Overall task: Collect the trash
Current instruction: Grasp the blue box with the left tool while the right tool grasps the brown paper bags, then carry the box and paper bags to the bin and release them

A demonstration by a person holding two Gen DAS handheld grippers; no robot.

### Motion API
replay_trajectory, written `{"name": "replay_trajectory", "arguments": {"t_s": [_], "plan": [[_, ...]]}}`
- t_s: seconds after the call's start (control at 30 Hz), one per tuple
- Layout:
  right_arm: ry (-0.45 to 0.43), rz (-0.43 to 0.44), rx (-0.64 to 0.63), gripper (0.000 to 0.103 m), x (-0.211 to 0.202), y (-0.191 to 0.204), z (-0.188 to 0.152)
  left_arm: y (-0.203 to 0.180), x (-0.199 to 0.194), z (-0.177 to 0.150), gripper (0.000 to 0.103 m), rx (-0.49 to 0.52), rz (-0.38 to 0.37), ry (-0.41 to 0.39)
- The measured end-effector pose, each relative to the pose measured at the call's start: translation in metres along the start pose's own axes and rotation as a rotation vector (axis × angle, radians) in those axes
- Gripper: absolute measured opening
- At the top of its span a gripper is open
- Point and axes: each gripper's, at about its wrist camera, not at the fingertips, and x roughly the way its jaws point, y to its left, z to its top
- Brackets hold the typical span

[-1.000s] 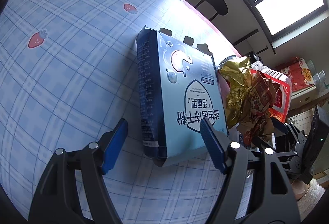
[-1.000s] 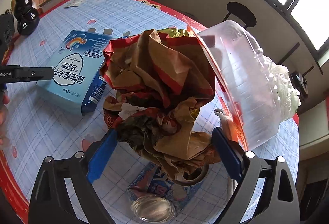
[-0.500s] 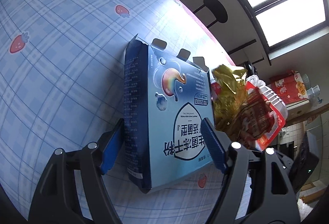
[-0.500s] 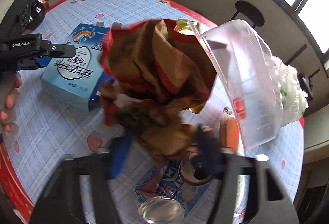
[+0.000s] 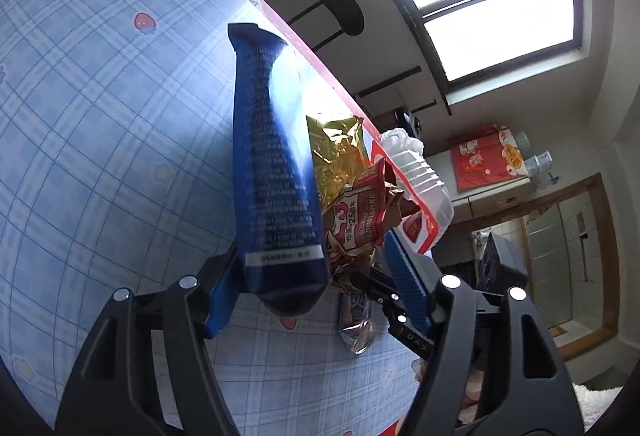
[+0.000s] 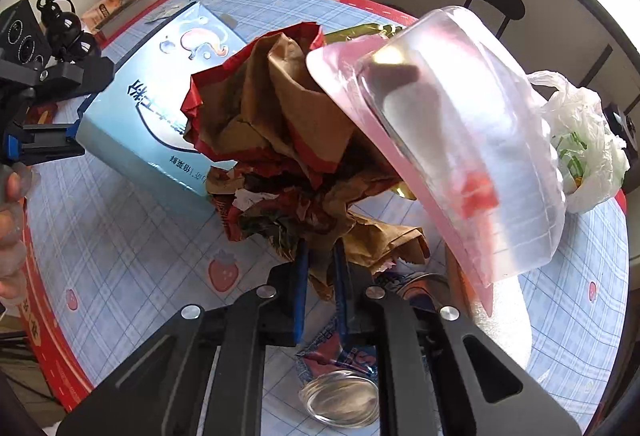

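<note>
Landmark: blue box (image 5: 276, 171), tilted up off the plaid tablecloth (image 5: 100, 123)
Left gripper (image 5: 316, 284): jaws wide and just closing in; box end between the blue pads, left pad against it, right pad's contact could not be told
Right gripper (image 6: 320, 276): jaws just closing to nearly together, pinched on crumpled brown-red paper bag (image 6: 280, 139) right of the box
Clear plastic container (image 6: 460, 139): right of the bag, far side from the box
Gold foil wrapper (image 5: 336, 151): just right of the box
</note>
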Motion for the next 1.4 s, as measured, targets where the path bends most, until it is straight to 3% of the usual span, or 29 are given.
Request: {"name": "replay_trajectory", "arguments": {"t_s": [0.07,0.17,0.23,0.3,0.57,0.7,1.03,1.4], "plan": [[0.003,-0.005,0.0,0.012,0.0,0.002,0.0,-0.009,0.011,-0.002,0.066,0.03,0.029,0.019],[0.002,0.0,0.013,0.012,-0.002,-0.001,-0.002,-0.005,0.024,-0.003,0.052,0.008,0.071,0.028],[0.004,0.006,0.018,0.012,-0.002,0.0,-0.002,0.001,0.028,-0.004,0.035,-0.013,0.105,0.019],[0.002,0.018,0.013,0.01,-0.002,-0.003,0.0,0.004,0.027,-0.005,0.034,-0.01,0.131,0.003],[-0.016,0.094,0.036,0.005,-0.019,-0.003,-0.014,-0.007,-0.001,-0.027,0.032,0.128,0.259,-0.027],[-0.017,0.132,0.026,0.003,-0.027,0.005,-0.025,0.002,-0.027,-0.049,0.032,0.148,0.299,-0.046],[-0.052,0.201,0.066,0.002,-0.058,0.013,-0.042,0.014,-0.073,-0.087,0.032,0.061,0.334,-0.109],[-0.112,0.255,0.21,0.002,-0.106,-0.011,-0.078,-0.016,-0.104,-0.113,0.032,0.116,0.346,-0.146]]}}
